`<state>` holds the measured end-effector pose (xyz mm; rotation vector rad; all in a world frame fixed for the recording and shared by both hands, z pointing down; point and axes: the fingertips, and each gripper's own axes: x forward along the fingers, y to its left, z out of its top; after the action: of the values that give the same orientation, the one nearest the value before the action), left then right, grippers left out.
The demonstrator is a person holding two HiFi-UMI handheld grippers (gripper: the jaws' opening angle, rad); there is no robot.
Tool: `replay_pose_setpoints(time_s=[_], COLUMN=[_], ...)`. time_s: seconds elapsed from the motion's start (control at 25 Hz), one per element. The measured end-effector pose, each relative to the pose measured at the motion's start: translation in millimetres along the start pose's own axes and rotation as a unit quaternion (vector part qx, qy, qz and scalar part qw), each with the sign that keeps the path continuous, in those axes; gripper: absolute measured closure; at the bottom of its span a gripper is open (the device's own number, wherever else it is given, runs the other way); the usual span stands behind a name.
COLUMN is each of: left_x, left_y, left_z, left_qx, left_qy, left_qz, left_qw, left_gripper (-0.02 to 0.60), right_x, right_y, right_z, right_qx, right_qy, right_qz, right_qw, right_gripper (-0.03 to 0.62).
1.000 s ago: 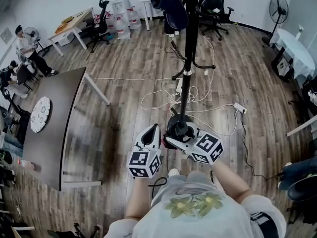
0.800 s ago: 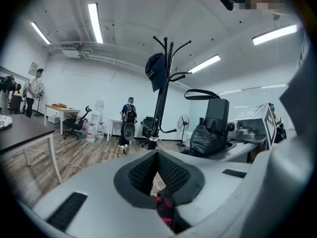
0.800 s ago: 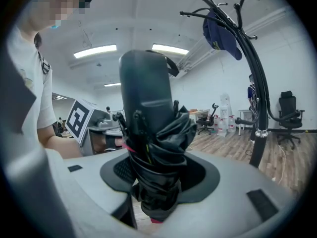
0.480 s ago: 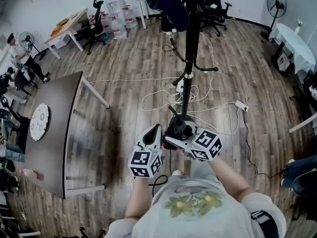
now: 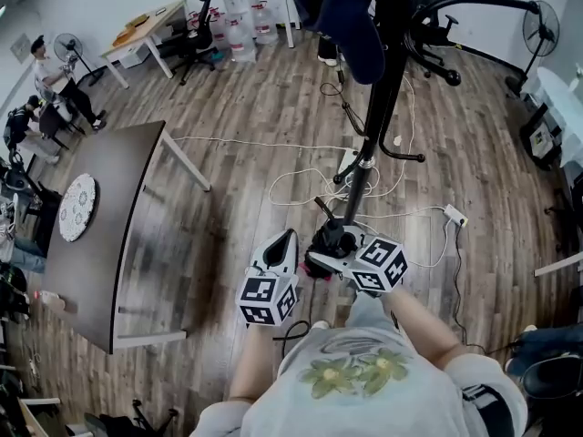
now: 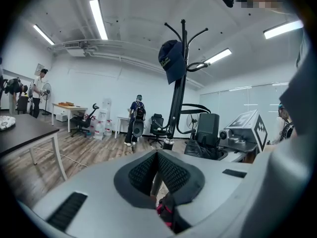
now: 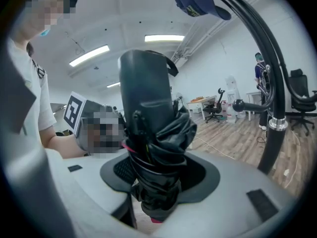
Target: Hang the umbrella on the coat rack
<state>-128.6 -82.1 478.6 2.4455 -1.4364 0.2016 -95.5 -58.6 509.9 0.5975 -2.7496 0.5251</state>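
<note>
Short of the coat rack (image 5: 378,107), my right claw (image 7: 158,182) pinches the folded umbrella (image 7: 153,133), left claw (image 6: 157,167) pressed together; its slack fabric could slip free mid-reach.

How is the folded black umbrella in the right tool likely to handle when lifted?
The umbrella is probably fairly stiff along its length, since it holds straight in the right tool without sagging. Its loose, creased fabric folds may squash or slip in the grip. It looks compact, so it is likely light.
</note>
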Motion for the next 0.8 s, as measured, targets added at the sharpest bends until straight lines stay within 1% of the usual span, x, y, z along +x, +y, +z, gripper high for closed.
replay_pose_setpoints(time_s=[0.44,0.8], left_x=[30.3,42.0], left_y=[20.5,31.2], left_z=[11.3,5.7], left_qx=[-0.014,-0.024], left_qy=[0.003,0.016], left_qz=[0.033,0.056], left_qw=[0.9994,0.9980], left_gripper=[0.580,0.580], right_x=[13.6,21.9], right_y=[-48.5,-77.6], right_z=[-13.5,-28.0], right_qx=[0.021,0.056], right_qy=[0.042,0.060], right_qz=[0.027,0.041], right_qw=[0.999,0.996], right_gripper=[0.382,0.382])
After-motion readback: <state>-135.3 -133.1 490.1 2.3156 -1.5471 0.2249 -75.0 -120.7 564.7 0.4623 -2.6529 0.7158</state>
